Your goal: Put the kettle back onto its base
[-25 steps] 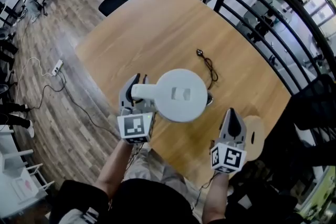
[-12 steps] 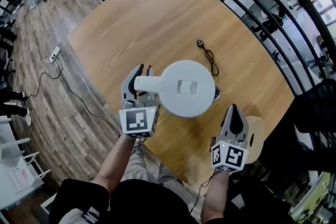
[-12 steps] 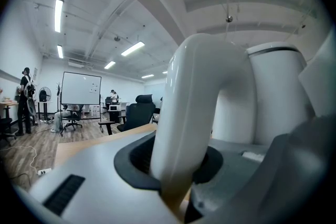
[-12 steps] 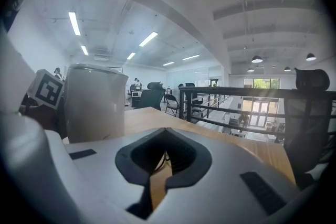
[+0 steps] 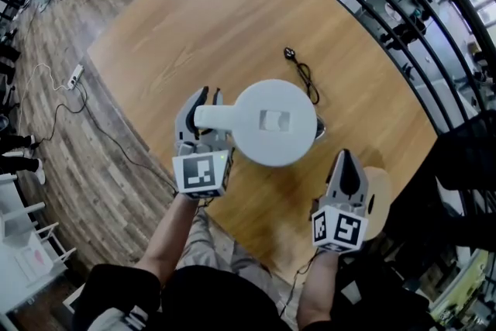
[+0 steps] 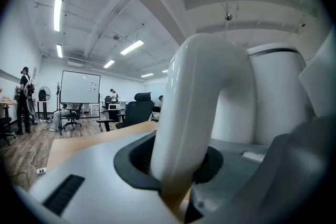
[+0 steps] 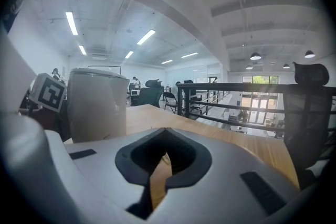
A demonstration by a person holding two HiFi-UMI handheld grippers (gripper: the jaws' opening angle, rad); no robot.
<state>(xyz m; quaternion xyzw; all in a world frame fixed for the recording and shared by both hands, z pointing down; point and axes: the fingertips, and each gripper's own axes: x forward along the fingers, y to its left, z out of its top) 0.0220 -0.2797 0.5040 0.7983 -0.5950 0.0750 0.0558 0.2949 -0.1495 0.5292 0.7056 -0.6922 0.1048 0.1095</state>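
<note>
- Head view: my left gripper [image 5: 203, 103] is clamped on the handle [image 5: 218, 116] of the white kettle [image 5: 273, 122]. The kettle is upright over the wooden table [image 5: 194, 19], close to the near edge.
- A dark sliver of base [image 5: 319, 132] peeks out at the kettle's right side. I cannot tell whether the kettle sits on it or hangs just above it.
- A black cord [image 5: 308, 85] runs from behind the kettle to a plug [image 5: 294, 53] lying on the table beyond it.
- My right gripper [image 5: 345, 167] hovers to the kettle's right, apart from it, at the table's edge, with its jaws drawn to a point.
- Left gripper view: the handle [image 6: 194, 113] fills the gap between my jaws and both pads press on it. The kettle's body [image 6: 273, 97] rises just behind it, to the right. A black chair [image 6: 137, 107] stands far off past the table.
- Right gripper view: my jaws meet at the tips with nothing between them, and only a thin slit below shows the table [image 7: 210, 134]. The kettle [image 7: 98, 107] stands to the left, near but not touching. A black railing [image 7: 231, 92] runs along the right.
</note>
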